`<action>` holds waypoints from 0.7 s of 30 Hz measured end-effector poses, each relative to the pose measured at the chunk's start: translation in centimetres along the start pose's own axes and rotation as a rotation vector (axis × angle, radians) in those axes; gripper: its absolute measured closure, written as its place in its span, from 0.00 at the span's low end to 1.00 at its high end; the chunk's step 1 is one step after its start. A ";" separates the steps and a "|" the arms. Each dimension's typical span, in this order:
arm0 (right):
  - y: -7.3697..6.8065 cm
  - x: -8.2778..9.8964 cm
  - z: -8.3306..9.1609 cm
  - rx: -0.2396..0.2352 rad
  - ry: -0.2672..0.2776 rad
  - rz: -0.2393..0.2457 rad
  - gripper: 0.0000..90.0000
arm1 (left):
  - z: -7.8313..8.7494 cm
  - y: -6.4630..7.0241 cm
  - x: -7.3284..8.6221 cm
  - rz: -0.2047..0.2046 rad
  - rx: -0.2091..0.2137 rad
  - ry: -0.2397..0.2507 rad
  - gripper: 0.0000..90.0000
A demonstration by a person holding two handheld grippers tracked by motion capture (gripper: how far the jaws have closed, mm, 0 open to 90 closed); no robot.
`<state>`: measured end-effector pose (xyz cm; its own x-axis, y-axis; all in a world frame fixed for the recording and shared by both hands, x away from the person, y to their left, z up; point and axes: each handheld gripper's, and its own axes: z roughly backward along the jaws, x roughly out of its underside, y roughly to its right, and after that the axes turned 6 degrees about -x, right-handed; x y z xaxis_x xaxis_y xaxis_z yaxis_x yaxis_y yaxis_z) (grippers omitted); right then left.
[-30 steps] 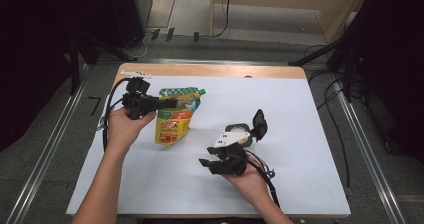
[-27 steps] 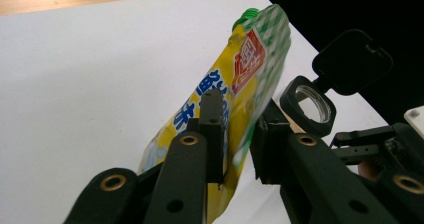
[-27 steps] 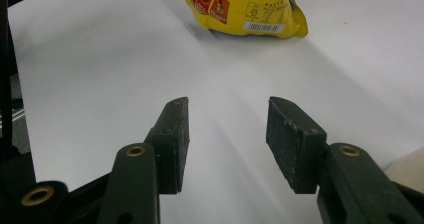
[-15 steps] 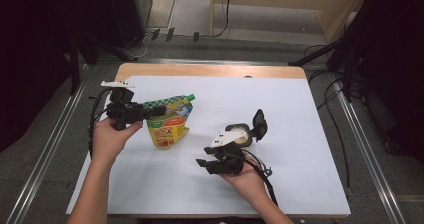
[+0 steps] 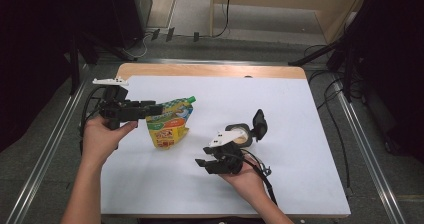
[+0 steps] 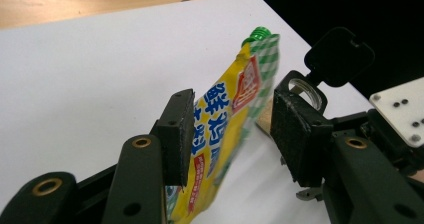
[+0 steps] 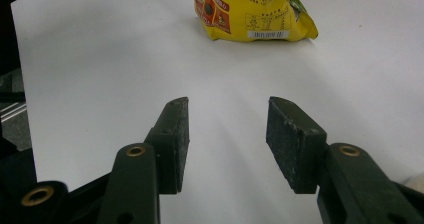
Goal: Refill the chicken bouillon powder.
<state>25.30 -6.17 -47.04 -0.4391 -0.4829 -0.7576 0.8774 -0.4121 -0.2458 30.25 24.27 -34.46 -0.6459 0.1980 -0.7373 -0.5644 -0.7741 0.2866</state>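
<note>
A yellow and green spouted pouch [image 5: 169,125] stands leaning on the white table top [image 5: 300,109], its green cap pointing right. My left gripper [image 5: 153,109] reaches level from the left at the pouch's upper edge. In the left gripper view the pouch [image 6: 227,119] sits between the jaws of my left gripper [image 6: 233,102], which have just been opening; a clear gap shows at the right pad. My right gripper [image 5: 204,156] rests near the table's front middle, open with nothing in it. In the right gripper view, my right gripper [image 7: 227,106] faces the pouch's base [image 7: 250,9] farther off.
A small round jar [image 5: 241,135] with an open black flip lid [image 5: 259,124] stands right beside the right hand, also visible as the jar [image 6: 306,88] in the left gripper view. A wooden strip [image 5: 210,70] borders the table's far edge. Metal rails run along both sides.
My left gripper has drawn back to the left and its jaws have spread off the pouch. The pouch stays standing on the table. The right hand has kept still.
</note>
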 end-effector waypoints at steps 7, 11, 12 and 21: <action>0.0 0.0 -0.1 -0.007 -0.013 -0.001 0.60 | 2.0 0.1 -1.0 0.035 -0.012 0.024 0.57; -0.1 -0.1 0.0 -0.016 -0.017 0.004 0.60 | 3.0 -0.8 -1.0 0.070 -0.010 0.054 0.55; -0.1 -0.2 0.0 -0.017 -0.018 0.005 0.60 | 3.2 -1.1 -0.9 0.080 -0.021 0.063 0.55; 0.2 -1.0 1.5 -0.028 -0.003 -0.014 0.62 | 2.4 -4.5 0.7 0.163 -0.096 0.094 0.54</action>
<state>25.60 -6.93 -45.42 -0.4522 -0.4795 -0.7521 0.8760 -0.3973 -0.2735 31.10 29.36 -34.78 -0.6715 0.0123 -0.7409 -0.4023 -0.8458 0.3505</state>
